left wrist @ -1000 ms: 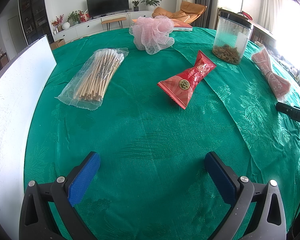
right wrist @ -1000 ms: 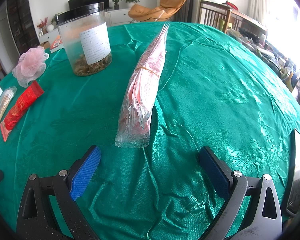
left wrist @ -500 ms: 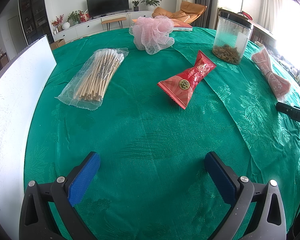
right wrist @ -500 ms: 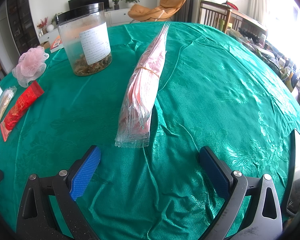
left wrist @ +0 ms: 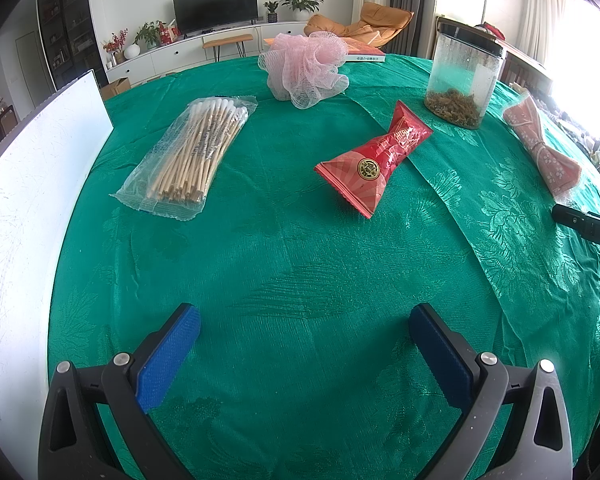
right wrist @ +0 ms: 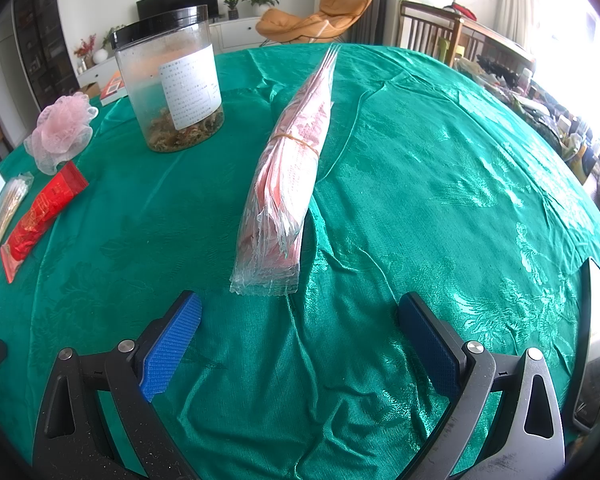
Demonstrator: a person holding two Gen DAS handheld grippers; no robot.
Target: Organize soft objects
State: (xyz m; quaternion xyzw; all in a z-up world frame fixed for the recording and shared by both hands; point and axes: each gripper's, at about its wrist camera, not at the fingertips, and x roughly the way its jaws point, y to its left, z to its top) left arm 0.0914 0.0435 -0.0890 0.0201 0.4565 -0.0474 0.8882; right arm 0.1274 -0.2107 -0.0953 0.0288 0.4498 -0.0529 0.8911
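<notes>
In the left wrist view our left hand-held gripper sits low in the frame with its blue pads spread wide, nothing between them, over bare green cloth on the table. Above it, at centre right, lies the red snack packet. To the upper left of the frame rests the clear bag of cotton swabs, and the pink mesh sponge sits at the top centre. A clear jar with a black lid stands upright at the upper right, near the pink plastic bundle at the right edge. A white board fills the left side.

In the right wrist view our right hand-held gripper is likewise spread and empty at the bottom. The pink plastic bundle lies just above it, running toward the top centre, its near end close to the pads but not between them. The jar stands to its upper left, the sponge farther left.
</notes>
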